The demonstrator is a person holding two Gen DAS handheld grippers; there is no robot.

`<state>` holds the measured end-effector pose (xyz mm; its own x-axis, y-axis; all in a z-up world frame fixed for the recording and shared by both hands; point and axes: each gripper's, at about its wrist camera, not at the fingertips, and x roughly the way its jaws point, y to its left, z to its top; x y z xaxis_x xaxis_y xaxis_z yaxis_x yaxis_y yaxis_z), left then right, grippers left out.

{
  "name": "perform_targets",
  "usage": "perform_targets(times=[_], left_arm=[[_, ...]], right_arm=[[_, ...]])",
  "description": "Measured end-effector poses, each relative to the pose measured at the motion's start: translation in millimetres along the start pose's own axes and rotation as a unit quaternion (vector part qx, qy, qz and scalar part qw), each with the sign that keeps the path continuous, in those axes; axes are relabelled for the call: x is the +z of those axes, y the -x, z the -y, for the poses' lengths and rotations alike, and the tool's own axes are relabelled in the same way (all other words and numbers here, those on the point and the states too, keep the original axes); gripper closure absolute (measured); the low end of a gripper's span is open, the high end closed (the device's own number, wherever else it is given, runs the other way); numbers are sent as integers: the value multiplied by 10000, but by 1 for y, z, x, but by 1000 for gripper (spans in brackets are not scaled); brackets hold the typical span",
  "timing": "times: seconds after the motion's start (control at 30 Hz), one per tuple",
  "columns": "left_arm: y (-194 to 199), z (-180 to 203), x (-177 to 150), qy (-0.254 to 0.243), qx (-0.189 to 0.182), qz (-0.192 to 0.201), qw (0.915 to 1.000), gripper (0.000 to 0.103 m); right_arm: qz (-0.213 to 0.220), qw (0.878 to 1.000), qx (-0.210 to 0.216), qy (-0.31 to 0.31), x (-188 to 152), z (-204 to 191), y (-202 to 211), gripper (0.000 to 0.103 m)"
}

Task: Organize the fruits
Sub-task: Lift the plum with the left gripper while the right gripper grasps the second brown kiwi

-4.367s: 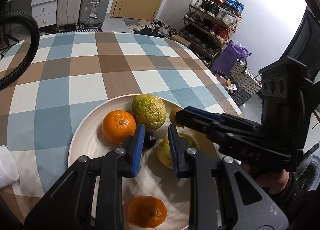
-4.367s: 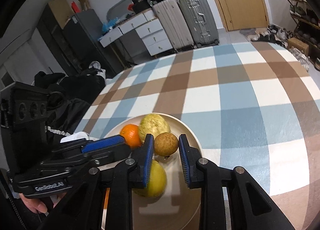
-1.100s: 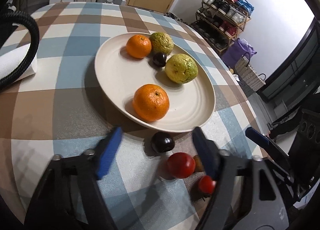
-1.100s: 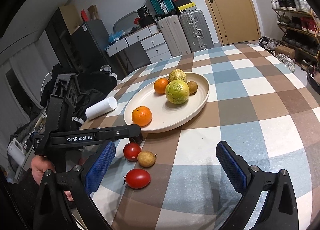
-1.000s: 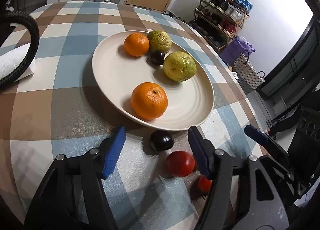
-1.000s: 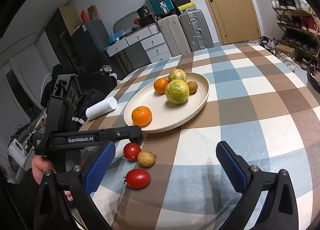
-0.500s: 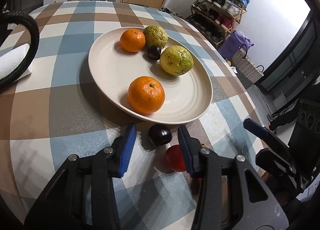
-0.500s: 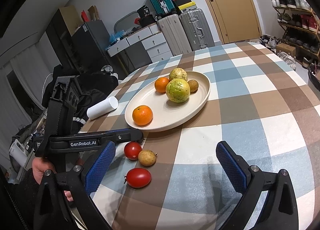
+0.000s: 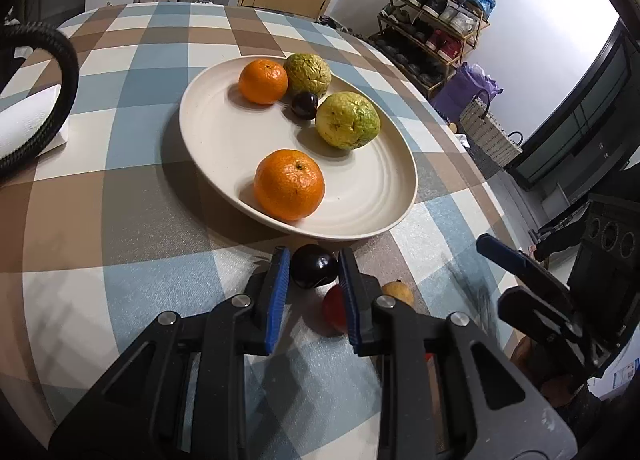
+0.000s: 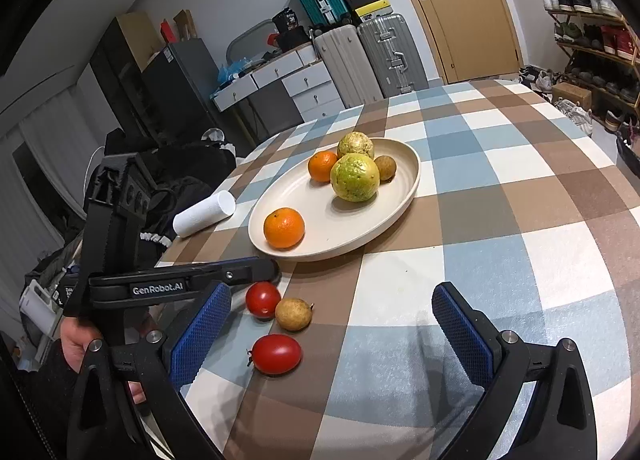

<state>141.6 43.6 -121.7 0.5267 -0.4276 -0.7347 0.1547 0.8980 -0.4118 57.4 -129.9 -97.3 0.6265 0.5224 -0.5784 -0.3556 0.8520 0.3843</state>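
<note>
A cream plate [image 9: 208,128] holds two oranges [image 9: 289,185], two green guavas [image 9: 347,121] and a dark plum [image 9: 305,105]. Just in front of its near rim, a second dark plum [image 9: 313,271] sits on the checked cloth between the blue pads of my left gripper [image 9: 314,257], which is shut on it. Behind the right pad lie a red tomato [image 9: 333,308] and a small tan fruit [image 9: 398,292]. In the right wrist view, my right gripper [image 10: 332,326] is wide open above the cloth, with a tomato [image 10: 263,299], the tan fruit [image 10: 294,314] and an oval tomato [image 10: 276,354] ahead and to the left.
A white roll [image 10: 204,214] lies left of the plate [image 10: 412,188]. A black cable [image 9: 60,72] loops at the left edge. A hand [image 10: 78,344] holds the left gripper [image 10: 268,270] at the table's near-left edge. Suitcases, drawers and shoe racks stand beyond the table.
My left gripper has moved down to the loose dark plum and its jaws have narrowed from wide open to shut around it. The right gripper has stayed open and nearly still.
</note>
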Motion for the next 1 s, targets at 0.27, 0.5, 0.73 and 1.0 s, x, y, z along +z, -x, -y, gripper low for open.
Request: perform_targets(times=[0.27, 0.5, 0.73, 1.0], left_arm=[[26, -11, 0, 212, -84, 300, 9993, 81], [46, -19, -1, 285, -127, 454, 9985, 81], [62, -25, -3, 338, -196, 608, 9974, 81], [69, -28, -1, 360, -174, 694, 9968, 81]], right_arm=[[-383, 9991, 11, 164, 2, -9, -15, 0], [-728, 9969, 164, 239, 5, -15, -34, 12], [-1123, 9933, 252, 136, 4, -14, -51, 40], [-1242, 9914, 348, 227, 1, -19, -55, 74]])
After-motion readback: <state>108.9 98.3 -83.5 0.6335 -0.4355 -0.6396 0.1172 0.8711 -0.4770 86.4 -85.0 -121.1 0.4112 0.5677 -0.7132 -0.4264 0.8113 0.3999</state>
